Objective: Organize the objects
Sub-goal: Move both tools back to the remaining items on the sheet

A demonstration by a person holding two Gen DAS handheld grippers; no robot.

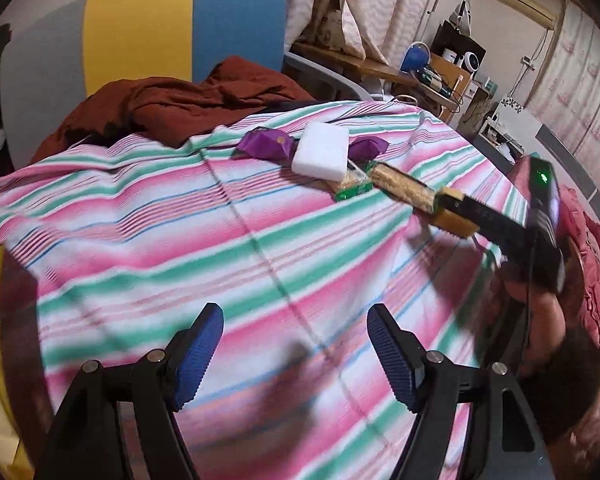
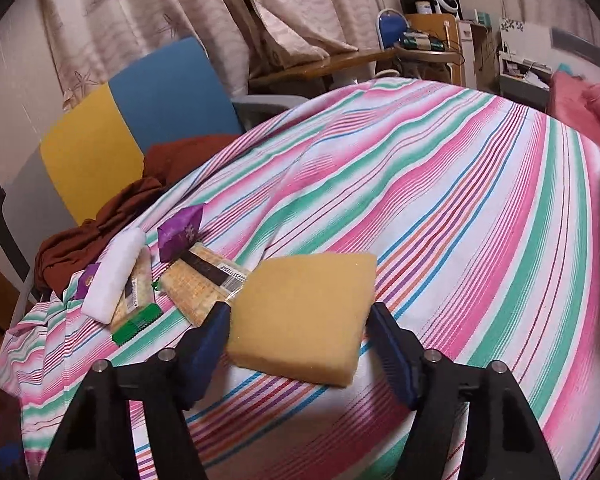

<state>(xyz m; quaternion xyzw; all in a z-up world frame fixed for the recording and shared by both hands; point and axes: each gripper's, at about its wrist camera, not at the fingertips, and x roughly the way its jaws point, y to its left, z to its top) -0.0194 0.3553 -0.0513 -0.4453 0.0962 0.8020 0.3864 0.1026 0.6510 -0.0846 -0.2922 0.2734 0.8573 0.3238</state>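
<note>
My right gripper is shut on a yellow sponge, its blue pads pressing on the sponge's two sides just above the striped tablecloth. The left wrist view shows the same gripper coming in from the right with the sponge. To the sponge's left lies a cluster: a white foam block, purple packets and cracker packets, one with a green end. My left gripper is open over bare cloth, with nothing between its fingers.
A chair with a grey, yellow and blue back stands behind the table, with a brown cloth heaped on it. A cluttered desk is at the back. Red bedding lies to the right.
</note>
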